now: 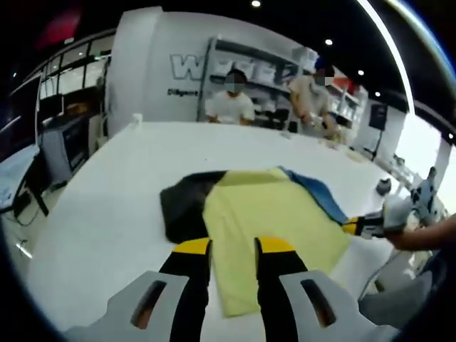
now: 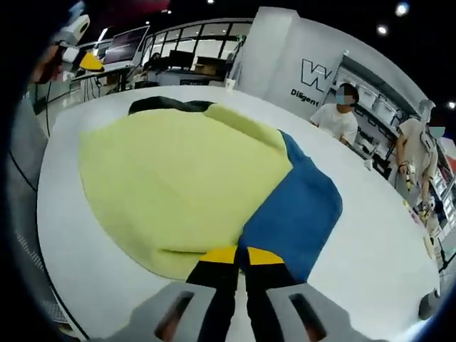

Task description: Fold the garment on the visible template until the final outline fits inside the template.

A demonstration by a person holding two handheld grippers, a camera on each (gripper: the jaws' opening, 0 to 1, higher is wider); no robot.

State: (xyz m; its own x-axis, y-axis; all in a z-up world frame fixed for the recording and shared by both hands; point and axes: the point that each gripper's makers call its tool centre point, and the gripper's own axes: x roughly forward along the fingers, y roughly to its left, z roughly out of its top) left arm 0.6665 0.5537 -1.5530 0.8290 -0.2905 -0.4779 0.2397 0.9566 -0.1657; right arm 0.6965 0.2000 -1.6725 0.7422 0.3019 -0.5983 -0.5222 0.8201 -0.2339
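Note:
A garment (image 1: 278,214) lies flat on the white table (image 1: 107,206): a yellow panel on top, a black part (image 1: 182,203) to its left and a blue part (image 1: 320,192) along its far right. My left gripper (image 1: 233,247) hovers open over the near yellow hem. In the right gripper view, the yellow panel (image 2: 171,178) and blue part (image 2: 299,214) spread ahead. My right gripper (image 2: 241,255) is shut on the garment's near edge, where yellow meets blue. The right gripper (image 1: 360,226) also shows at the garment's right edge, and the left gripper (image 2: 75,50) in a hand at the upper left.
Two people (image 1: 231,103) stand at the table's far side, in front of shelves (image 1: 271,68). A small white object (image 1: 137,119) sits on the far left corner. Desks with monitors (image 2: 128,46) lie beyond the table. A person's arm (image 1: 424,235) reaches in from the right.

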